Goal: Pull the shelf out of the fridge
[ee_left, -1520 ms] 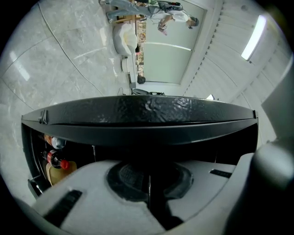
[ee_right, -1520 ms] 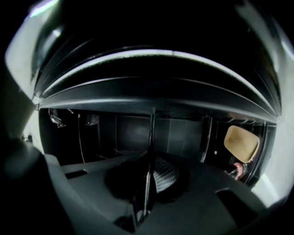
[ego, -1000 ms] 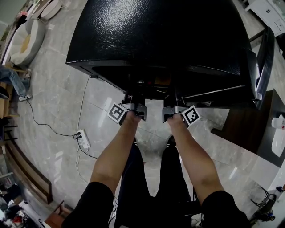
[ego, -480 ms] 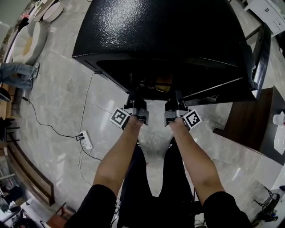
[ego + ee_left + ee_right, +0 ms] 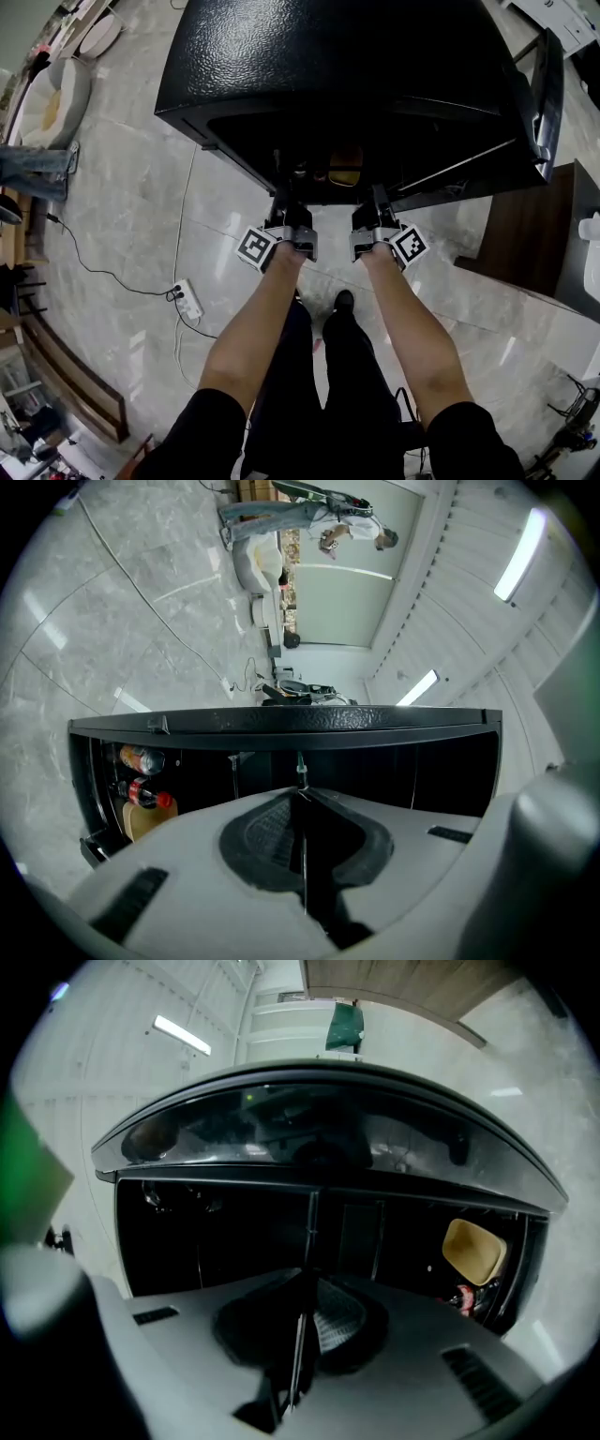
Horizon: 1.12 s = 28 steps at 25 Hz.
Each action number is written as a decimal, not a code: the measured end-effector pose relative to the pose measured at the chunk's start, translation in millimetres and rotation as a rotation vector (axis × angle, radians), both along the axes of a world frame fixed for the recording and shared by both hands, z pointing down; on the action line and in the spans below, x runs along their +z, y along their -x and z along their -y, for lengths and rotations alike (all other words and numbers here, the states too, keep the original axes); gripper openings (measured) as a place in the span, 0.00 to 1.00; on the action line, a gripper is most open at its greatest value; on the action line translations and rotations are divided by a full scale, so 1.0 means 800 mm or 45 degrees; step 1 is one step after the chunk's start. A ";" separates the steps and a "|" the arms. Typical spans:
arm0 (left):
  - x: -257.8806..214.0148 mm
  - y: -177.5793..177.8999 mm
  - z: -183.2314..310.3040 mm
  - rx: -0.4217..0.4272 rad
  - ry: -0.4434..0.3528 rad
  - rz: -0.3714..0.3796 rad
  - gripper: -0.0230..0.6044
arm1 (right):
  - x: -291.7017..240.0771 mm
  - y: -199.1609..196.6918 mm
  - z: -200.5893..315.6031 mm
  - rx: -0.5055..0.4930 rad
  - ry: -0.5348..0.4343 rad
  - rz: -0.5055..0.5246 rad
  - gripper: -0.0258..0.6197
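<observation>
Fridge [image 5: 347, 75]: one, black, pebbled top, door [image 5: 544, 84] swung open at right.
Shelf [image 5: 310, 1227]: one, a thin flat sheet seen edge-on, its front edge at the fridge mouth, the rest inside the dark interior.
Left gripper [image 5: 289, 214], right gripper [image 5: 375, 211]: two, grey, ribbed black pads, each clamped tight on the shelf's front edge, side by side.
Door contents: one can [image 5: 142, 758], one red-capped bottle [image 5: 147, 795], one tan container [image 5: 473, 1249].
Floor [image 5: 122, 206]: glossy grey marble tile; one white power strip [image 5: 190, 300].
</observation>
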<state>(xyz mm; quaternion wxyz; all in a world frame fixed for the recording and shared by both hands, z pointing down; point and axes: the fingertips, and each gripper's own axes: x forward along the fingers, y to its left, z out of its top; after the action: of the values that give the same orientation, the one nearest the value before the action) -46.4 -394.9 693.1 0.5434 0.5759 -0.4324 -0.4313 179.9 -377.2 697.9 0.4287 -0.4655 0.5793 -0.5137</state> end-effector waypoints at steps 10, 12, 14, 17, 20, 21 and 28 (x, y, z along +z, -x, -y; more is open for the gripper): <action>-0.001 -0.002 -0.031 0.005 0.006 0.000 0.08 | 0.000 0.000 -0.028 -0.011 0.016 0.030 0.09; -0.001 -0.001 -0.036 0.002 0.007 -0.006 0.08 | 0.000 0.000 -0.033 -0.012 0.016 0.031 0.09; -0.001 -0.001 -0.042 0.001 0.011 -0.002 0.08 | 0.000 0.000 -0.038 -0.017 0.018 0.020 0.09; -0.001 -0.001 -0.049 0.001 0.009 0.002 0.08 | -0.001 0.000 -0.044 -0.029 0.015 0.007 0.09; -0.003 -0.002 -0.056 -0.007 0.000 -0.006 0.08 | -0.002 0.000 -0.049 -0.037 0.012 0.011 0.09; -0.003 -0.002 -0.058 -0.008 -0.001 -0.008 0.08 | -0.003 0.000 -0.051 -0.041 0.009 0.017 0.09; -0.005 -0.002 -0.076 0.000 -0.014 -0.019 0.08 | -0.001 0.000 -0.070 -0.047 0.007 0.016 0.09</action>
<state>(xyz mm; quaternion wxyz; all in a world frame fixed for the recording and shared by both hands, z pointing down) -45.2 -334.0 688.9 0.5435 0.5755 -0.4260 -0.4381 180.1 -321.4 696.7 0.4214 -0.4528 0.5838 -0.5259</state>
